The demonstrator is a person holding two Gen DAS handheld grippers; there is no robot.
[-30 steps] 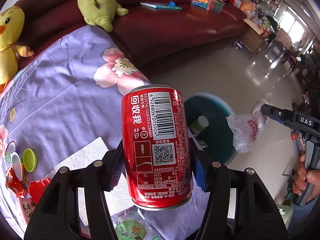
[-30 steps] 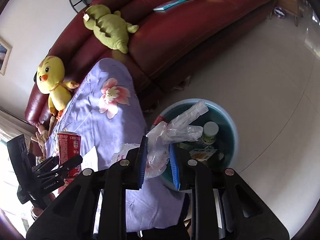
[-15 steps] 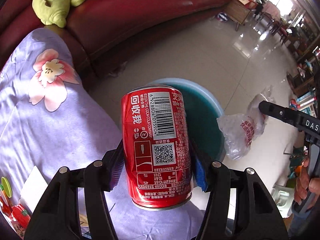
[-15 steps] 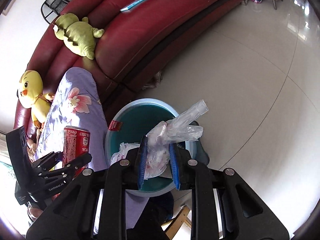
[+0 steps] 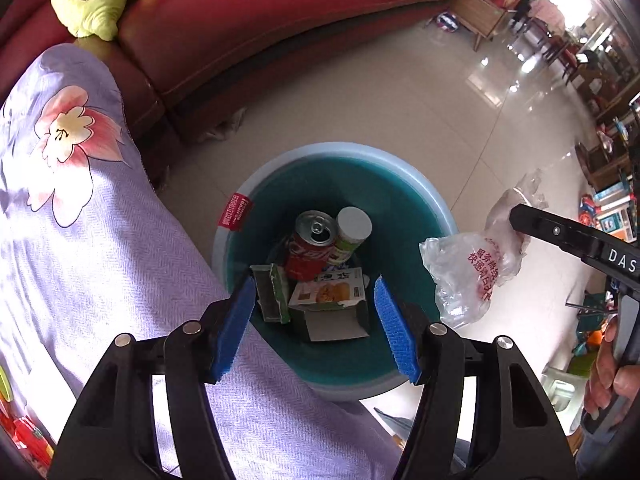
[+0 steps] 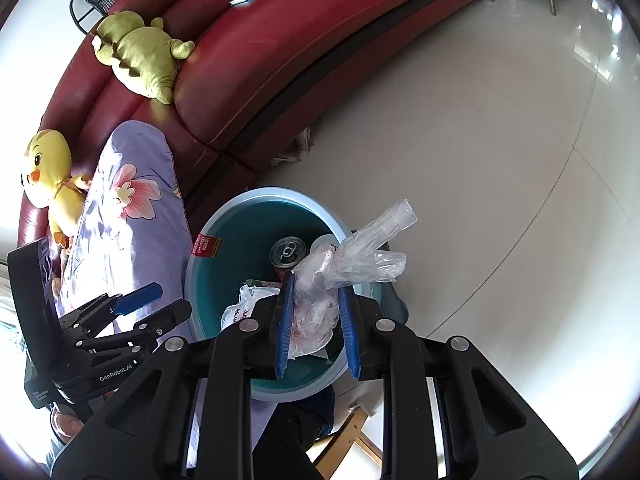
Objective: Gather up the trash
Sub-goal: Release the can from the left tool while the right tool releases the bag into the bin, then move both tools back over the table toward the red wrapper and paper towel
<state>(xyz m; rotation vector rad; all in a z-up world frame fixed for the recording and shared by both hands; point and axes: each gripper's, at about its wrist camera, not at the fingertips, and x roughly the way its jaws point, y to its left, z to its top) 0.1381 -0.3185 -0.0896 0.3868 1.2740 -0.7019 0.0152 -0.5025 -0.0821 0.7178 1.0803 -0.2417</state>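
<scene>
Our right gripper (image 6: 316, 320) is clenched on the crumpled clear plastic bag (image 6: 344, 272) over the round teal bin (image 6: 224, 264). It is light, soft and slippery, so we keep pinching its bunched middle. Our left gripper (image 5: 316, 320) has just been opening and hangs empty; the red soda can (image 5: 310, 248) lies in the bin.

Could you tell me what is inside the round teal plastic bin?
Inside the teal bin: a red soda can, a white-capped bottle and opened cardboard cartons. Anything beneath them is covered.
</scene>
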